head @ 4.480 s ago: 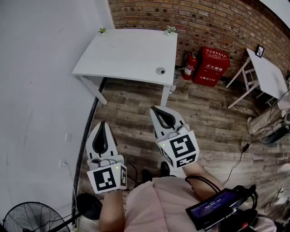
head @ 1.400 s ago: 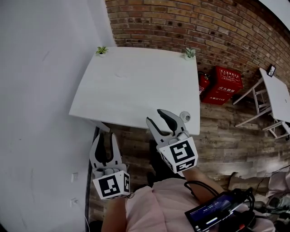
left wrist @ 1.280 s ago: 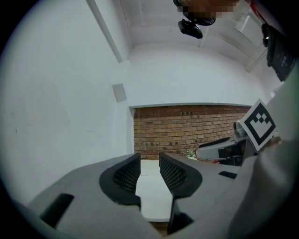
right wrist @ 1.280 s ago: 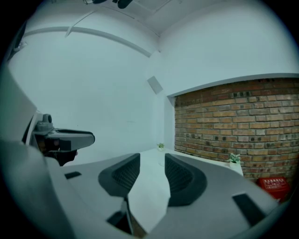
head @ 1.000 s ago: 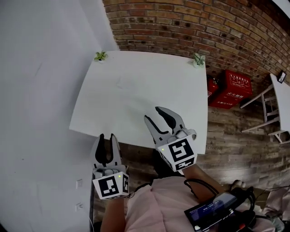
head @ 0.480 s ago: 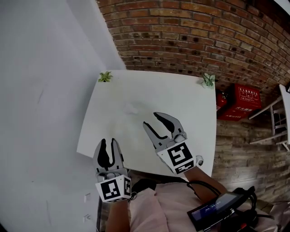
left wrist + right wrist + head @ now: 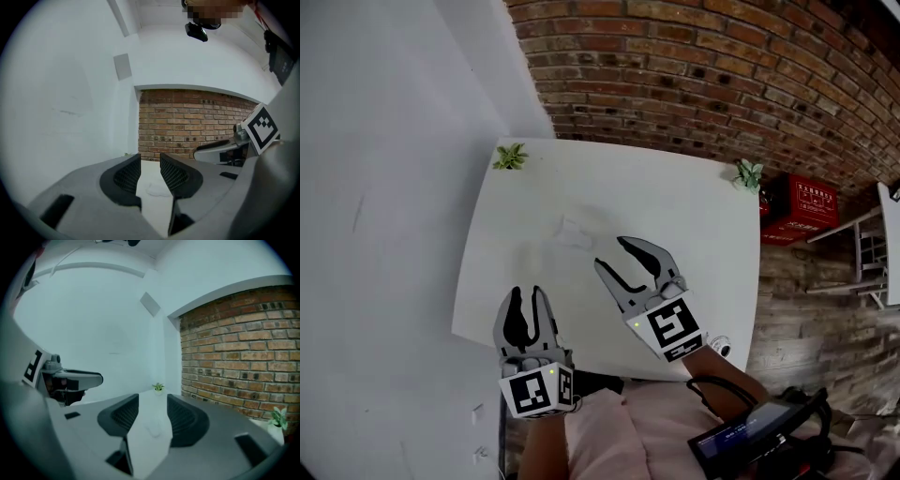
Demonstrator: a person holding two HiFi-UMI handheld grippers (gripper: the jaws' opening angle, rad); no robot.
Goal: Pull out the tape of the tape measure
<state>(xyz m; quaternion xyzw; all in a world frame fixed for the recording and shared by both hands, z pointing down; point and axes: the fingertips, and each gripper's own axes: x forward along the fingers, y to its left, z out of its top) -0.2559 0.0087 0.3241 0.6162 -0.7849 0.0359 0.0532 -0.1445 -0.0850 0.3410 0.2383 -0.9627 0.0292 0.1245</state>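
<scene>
The tape measure [image 7: 719, 346], a small round pale case, lies near the white table's [image 7: 694, 216] front right corner, just right of my right gripper's marker cube. My right gripper [image 7: 611, 250] hovers over the table's middle, open and empty; its jaws have just been opening. It is also in the right gripper view [image 7: 152, 399]. My left gripper [image 7: 526, 292] hangs over the table's front left edge, jaws partly apart with nothing between them [image 7: 150, 157]. Neither gripper touches the tape measure, which is in neither gripper view.
A faint pale crumpled thing [image 7: 575, 230] lies on the table ahead of both grippers. Small potted plants stand at the far left [image 7: 510, 157] and far right [image 7: 748, 173] corners. A brick wall [image 7: 722, 66] is behind, a white wall at the left, a red box [image 7: 809, 206] on the floor at the right.
Both grippers have moved forward from before the table's edge to over it. The tape measure has slipped from beside the right jaws to behind the right cube. The right jaws stand wider.
</scene>
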